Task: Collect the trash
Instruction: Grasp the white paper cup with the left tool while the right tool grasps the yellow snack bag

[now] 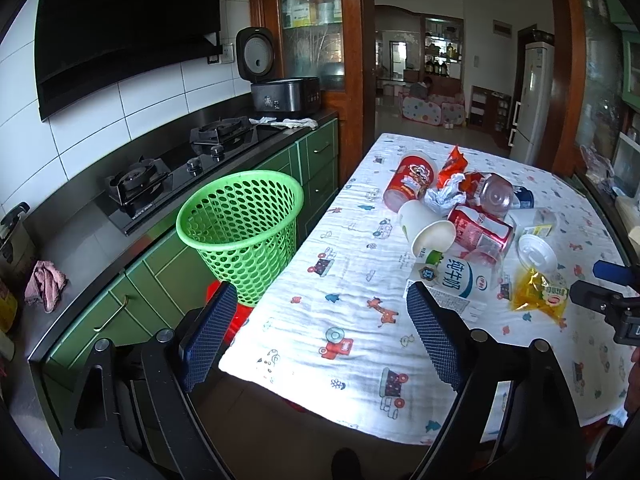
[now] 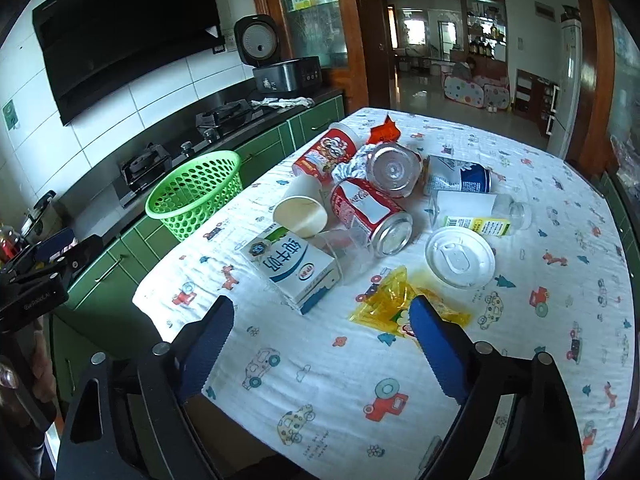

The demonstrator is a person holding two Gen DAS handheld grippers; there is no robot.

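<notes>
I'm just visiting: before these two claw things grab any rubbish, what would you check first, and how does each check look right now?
1. Left gripper jaws apart, nothing between: ok.
2. Right gripper jaws apart, nothing between: ok.
3. Green basket upright, mouth clear: ok.
4. Milk carton within reach, lying flat, free on top: ok.
5. Yellow wrapper uncovered beside the right finger: ok.
6. Whether the basket is empty: cannot tell.

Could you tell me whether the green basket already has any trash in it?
No, the green basket beside the table looks empty in the left wrist view, and the cups, cans and milk carton all lie on the tablecloth.
</notes>
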